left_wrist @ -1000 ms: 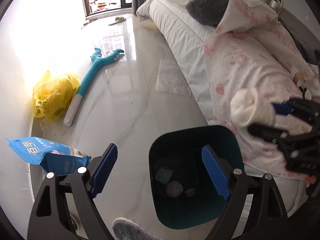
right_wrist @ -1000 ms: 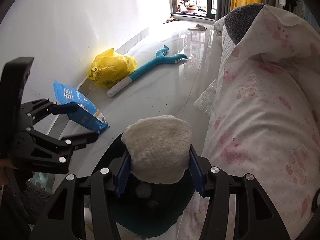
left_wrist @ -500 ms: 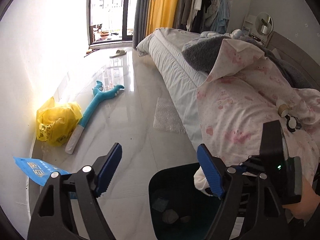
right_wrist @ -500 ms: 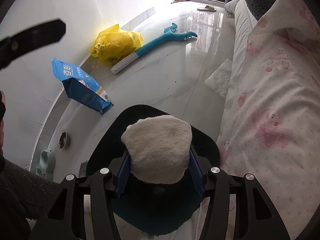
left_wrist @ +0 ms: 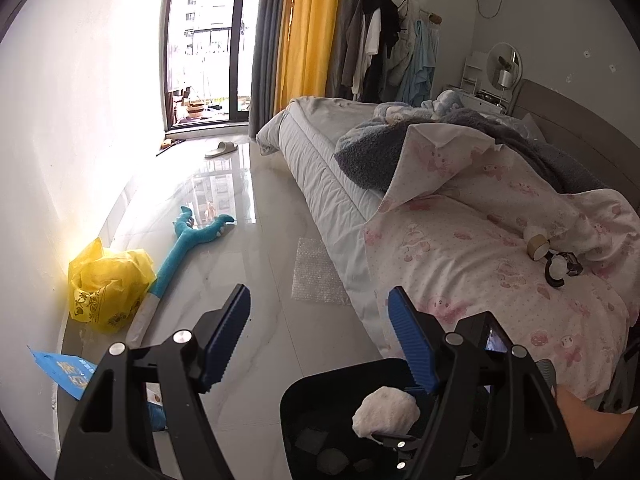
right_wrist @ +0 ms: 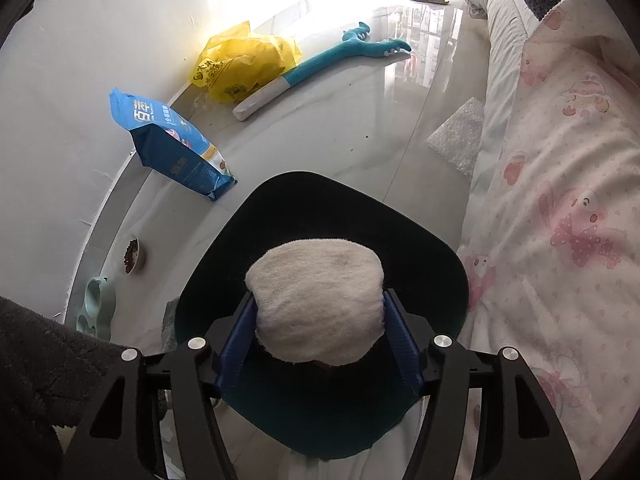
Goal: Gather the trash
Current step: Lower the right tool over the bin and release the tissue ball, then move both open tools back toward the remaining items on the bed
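In the left wrist view, the left tool (left_wrist: 318,338) has just been closing with nothing between its pads; the white wad (left_wrist: 386,411) hangs over the dark bin (left_wrist: 296,404), near the bed (left_wrist: 460,248); in the right wrist view, the right tool (right_wrist: 318,344) has just been opening, the wad (right_wrist: 316,300) between its pads above the bin (right_wrist: 420,232); whether they press it I cannot tell.

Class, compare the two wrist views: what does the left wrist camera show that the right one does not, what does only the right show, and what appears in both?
Only the left wrist view shows the yellow curtain, hanging clothes and the empty left gripper.

Only the right wrist view shows the pet food bowl and pale green dish.

Both show the dark bin, the white fluffy wad over it, the yellow bag and the blue pouch.
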